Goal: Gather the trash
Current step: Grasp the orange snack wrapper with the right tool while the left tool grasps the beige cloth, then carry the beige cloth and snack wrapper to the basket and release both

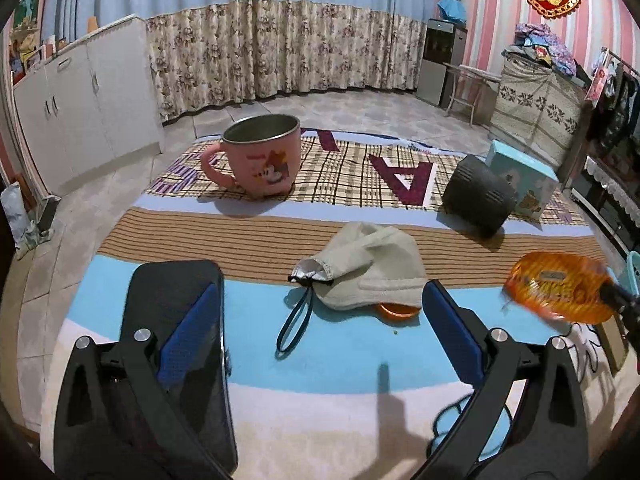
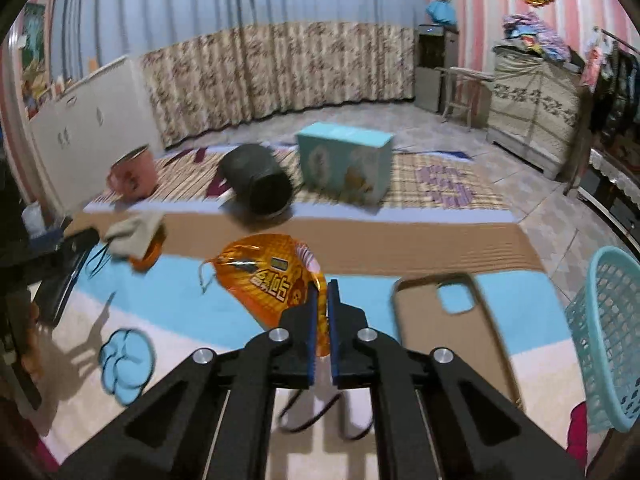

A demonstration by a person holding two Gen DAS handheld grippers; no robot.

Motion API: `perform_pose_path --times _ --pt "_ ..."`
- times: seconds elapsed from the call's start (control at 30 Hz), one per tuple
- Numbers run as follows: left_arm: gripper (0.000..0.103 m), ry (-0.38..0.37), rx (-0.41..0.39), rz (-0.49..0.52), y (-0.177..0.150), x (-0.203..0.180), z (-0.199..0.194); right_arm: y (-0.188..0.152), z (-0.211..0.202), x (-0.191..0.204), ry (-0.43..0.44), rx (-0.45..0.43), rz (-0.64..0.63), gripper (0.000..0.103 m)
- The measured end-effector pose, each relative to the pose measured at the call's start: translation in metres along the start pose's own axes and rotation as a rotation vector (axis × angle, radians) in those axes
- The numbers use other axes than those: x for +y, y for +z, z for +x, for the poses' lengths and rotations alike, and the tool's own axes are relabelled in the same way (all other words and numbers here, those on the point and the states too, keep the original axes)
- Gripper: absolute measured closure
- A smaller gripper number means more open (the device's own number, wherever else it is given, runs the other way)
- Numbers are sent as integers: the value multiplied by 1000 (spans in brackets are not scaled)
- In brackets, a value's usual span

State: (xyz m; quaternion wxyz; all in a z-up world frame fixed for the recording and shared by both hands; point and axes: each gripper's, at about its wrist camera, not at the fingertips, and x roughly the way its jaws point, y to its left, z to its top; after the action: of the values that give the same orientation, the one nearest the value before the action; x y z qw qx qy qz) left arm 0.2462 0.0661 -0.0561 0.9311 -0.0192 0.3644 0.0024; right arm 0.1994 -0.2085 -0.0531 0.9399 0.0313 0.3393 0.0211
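My right gripper (image 2: 322, 292) is shut on an orange snack wrapper (image 2: 264, 280) and holds it above the blue part of the mat; the wrapper also shows in the left wrist view (image 1: 560, 288). My left gripper (image 1: 320, 300) is open and empty, low over the mat. A beige cloth pouch (image 1: 368, 268) with a dark cord lies just ahead of it, over an orange lid (image 1: 398, 312). A light blue plastic basket (image 2: 604, 344) stands at the right edge of the mat.
On the mat stand a pink mug (image 1: 260, 160), a dark cylinder on its side (image 1: 478, 196) and a light blue box (image 1: 524, 184). A black phone (image 1: 172, 292) lies under my left finger. A tan phone case (image 2: 444, 308) lies right of my right gripper.
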Motion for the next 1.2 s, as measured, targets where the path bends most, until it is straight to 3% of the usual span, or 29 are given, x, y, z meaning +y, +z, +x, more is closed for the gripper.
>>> perform_pose_path --times 0.2,0.3,0.47,0.63,0.73,0.87,1.1,1.2 --pt "7 0 6 -4 11 -6 22 -1 12 -20 -16 -15 25 98" --pt "14 17 21 -3 9 -8 34 -2 18 -24 -22 -17 32 98" --pt "49 -34 77 -30 6 -3 48 -3 19 -27 -9 -29 51 98" --pt "69 -68 54 -32 5 -3 46 -5 20 -35 7 -33 90 98" --pt "79 -44 20 29 4 -14 38 -6 20 -37 21 -32 102 98" --pt "81 -7 -29 106 1 -29 25 -7 16 -35 14 -52 97 98" --pt "83 6 -44 99 -1 -31 15 -7 12 -32 4 -77 79 98" --pt "84 3 -51 52 0 -25 3 -7 9 -35 19 -91 89 98"
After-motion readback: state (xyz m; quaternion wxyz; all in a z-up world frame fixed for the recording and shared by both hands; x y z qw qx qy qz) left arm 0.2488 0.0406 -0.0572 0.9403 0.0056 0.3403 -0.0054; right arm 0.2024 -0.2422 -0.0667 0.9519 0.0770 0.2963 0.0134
